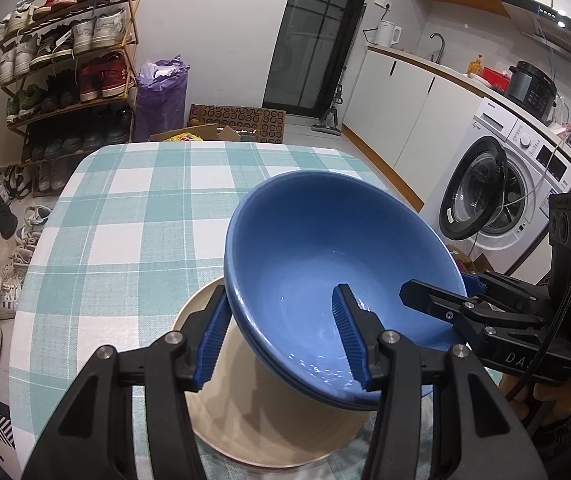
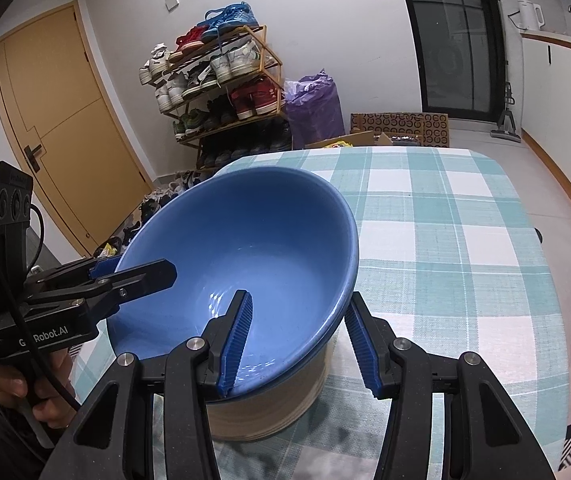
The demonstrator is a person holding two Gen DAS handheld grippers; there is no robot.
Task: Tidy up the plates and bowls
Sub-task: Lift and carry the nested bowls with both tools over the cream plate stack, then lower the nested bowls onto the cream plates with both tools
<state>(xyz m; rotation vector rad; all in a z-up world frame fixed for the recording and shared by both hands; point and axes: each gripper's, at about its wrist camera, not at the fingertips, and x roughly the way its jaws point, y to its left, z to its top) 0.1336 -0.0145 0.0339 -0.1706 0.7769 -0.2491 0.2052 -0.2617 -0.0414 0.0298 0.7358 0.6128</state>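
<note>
A blue bowl (image 1: 325,240) (image 2: 245,232) hangs tilted over a beige dish (image 1: 245,420) (image 2: 277,412) that stands on the checked tablecloth near the table's front edge. A second blue rim line shows just under the bowl's lip. My left gripper (image 1: 281,292) (image 2: 135,269) is shut on the bowl's wall, one finger inside and one outside. From the opposite side my right gripper (image 2: 300,296) (image 1: 437,288) is shut on the wall the same way. Whether the bowl's underside touches the beige dish is hidden.
The table (image 1: 145,220) (image 2: 445,240) stretches away behind the bowl. Beyond it stand a shoe rack (image 1: 69,72), a purple bag (image 1: 161,96) and cardboard boxes. A washing machine (image 1: 505,192) with its door open is at the right; shoes lie on the floor at the left.
</note>
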